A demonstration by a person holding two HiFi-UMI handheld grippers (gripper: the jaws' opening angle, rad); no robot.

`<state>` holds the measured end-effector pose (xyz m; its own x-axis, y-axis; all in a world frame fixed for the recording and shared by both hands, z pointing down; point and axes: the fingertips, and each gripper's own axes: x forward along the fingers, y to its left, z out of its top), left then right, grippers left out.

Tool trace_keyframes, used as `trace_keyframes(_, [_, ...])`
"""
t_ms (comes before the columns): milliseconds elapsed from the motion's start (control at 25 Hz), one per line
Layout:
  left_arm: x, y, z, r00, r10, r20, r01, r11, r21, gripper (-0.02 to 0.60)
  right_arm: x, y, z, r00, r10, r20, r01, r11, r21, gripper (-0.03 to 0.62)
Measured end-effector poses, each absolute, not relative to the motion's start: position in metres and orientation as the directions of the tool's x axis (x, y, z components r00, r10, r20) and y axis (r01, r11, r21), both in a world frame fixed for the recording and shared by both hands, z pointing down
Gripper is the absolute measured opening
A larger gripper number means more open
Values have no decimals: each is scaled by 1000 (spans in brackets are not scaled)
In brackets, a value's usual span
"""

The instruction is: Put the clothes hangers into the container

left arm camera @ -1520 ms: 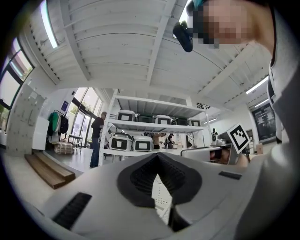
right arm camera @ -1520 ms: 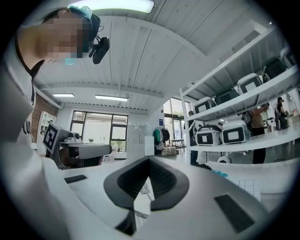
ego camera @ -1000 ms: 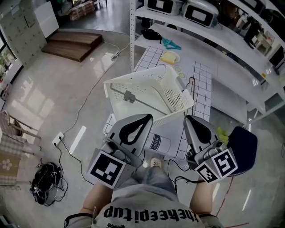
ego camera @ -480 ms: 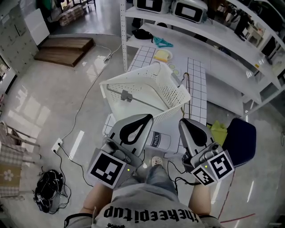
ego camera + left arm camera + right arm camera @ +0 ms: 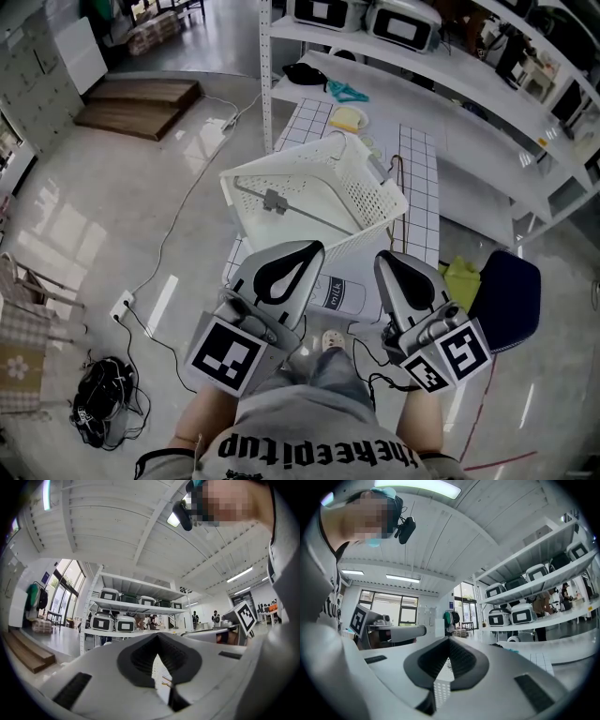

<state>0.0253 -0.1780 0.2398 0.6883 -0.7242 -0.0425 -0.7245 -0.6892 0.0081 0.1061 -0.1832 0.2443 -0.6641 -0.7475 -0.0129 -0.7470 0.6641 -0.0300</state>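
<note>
Both claws, left [image 5: 298,251] and right [image 5: 392,262], are clenched on nothing and held close to the body. One grey hanger [image 5: 275,201] lies in the white basket [image 5: 375,202], which sits tilted on the counter [image 5: 469,183]. A teal hanger [image 5: 345,91] lies well beyond it. Reaching past could knock the basket (it looks ready to tip) and spill that hanger out.

"milk" on a white canister [image 5: 336,298]; upside-down "…eepitup" on the grey shirt [image 5: 319,457]
</note>
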Motion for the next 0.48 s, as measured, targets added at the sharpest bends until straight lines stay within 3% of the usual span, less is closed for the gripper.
trace_keyframes(480, [14,-177,239,689,-723,-44,-724,-690,3,11,91,-182,245,-671,-742,-5,-741,671,-23,5])
